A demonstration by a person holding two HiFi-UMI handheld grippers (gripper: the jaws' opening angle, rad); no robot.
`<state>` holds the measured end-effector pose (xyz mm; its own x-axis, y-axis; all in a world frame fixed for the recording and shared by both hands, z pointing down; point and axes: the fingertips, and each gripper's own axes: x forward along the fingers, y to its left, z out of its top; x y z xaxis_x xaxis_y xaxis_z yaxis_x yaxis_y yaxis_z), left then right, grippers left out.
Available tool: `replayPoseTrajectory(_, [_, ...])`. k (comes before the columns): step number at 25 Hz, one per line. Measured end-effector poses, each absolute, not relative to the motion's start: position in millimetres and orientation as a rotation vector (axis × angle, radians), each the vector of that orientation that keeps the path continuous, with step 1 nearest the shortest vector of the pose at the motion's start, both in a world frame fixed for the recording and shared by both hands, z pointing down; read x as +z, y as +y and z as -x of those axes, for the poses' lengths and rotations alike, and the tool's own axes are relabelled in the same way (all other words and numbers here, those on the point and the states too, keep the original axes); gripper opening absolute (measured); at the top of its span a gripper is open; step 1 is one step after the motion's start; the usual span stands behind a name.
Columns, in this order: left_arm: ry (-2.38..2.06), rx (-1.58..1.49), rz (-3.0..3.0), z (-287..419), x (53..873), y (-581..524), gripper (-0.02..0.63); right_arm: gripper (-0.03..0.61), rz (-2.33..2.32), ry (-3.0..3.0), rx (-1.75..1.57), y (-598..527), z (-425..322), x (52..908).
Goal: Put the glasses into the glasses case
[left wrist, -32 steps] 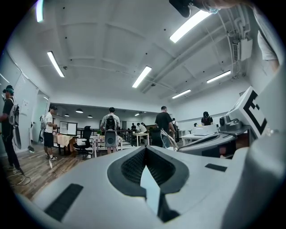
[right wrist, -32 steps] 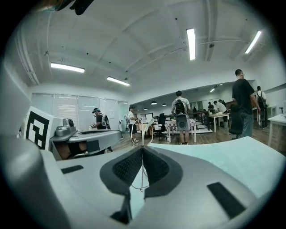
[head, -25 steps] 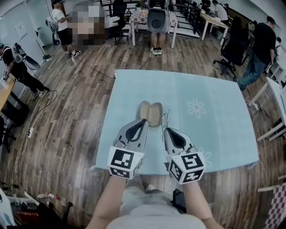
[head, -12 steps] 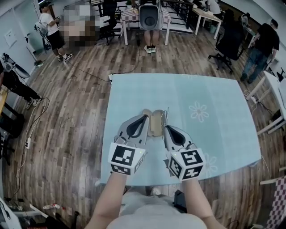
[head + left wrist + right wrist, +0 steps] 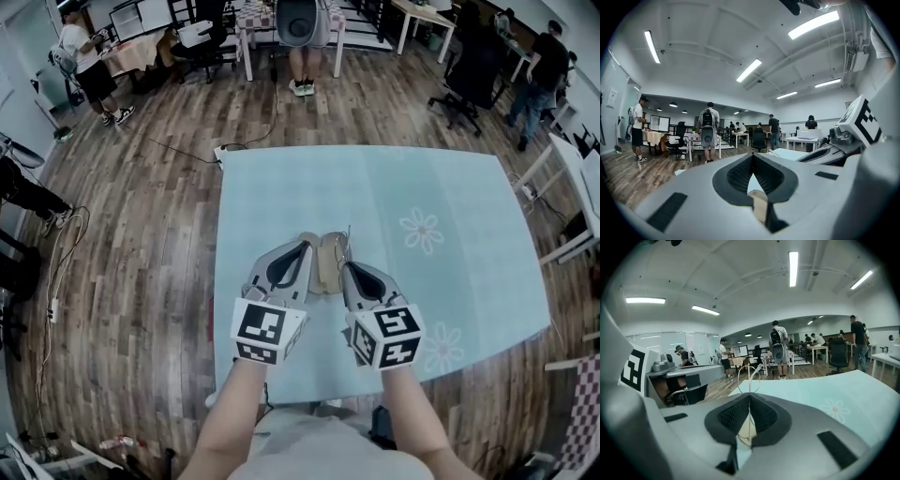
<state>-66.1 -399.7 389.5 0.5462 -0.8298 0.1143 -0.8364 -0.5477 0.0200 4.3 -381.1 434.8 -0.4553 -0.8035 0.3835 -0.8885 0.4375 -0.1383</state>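
Note:
An open tan glasses case (image 5: 327,263) lies on the light blue tablecloth (image 5: 422,187), in the middle of the head view. My left gripper (image 5: 304,247) covers the case's left half. Its jaws are together, and a tan slab of the case (image 5: 759,206) sits between them behind the tips (image 5: 752,157). My right gripper (image 5: 345,269) is at the case's right edge, shut on the thin wire glasses (image 5: 349,241). In the right gripper view the glasses (image 5: 750,376) rise as a wire loop out of the closed tips (image 5: 749,397).
The tablecloth with printed daisies (image 5: 421,230) stretches ahead and to the right. The table's left edge (image 5: 217,272) is close to my left gripper. Several people, chairs and tables (image 5: 298,28) stand on the wooden floor beyond.
Both grippers have moved forward to the case. The left one now covers the case's left half, which lay bare a second ago. The right one still holds the glasses.

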Motion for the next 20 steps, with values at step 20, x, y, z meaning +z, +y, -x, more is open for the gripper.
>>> replayPoseTrajectory(20, [-1.326, 0.233, -2.634, 58, 478, -448, 0.008, 0.011, -1.464, -2.098, 0.831, -437, -9, 559])
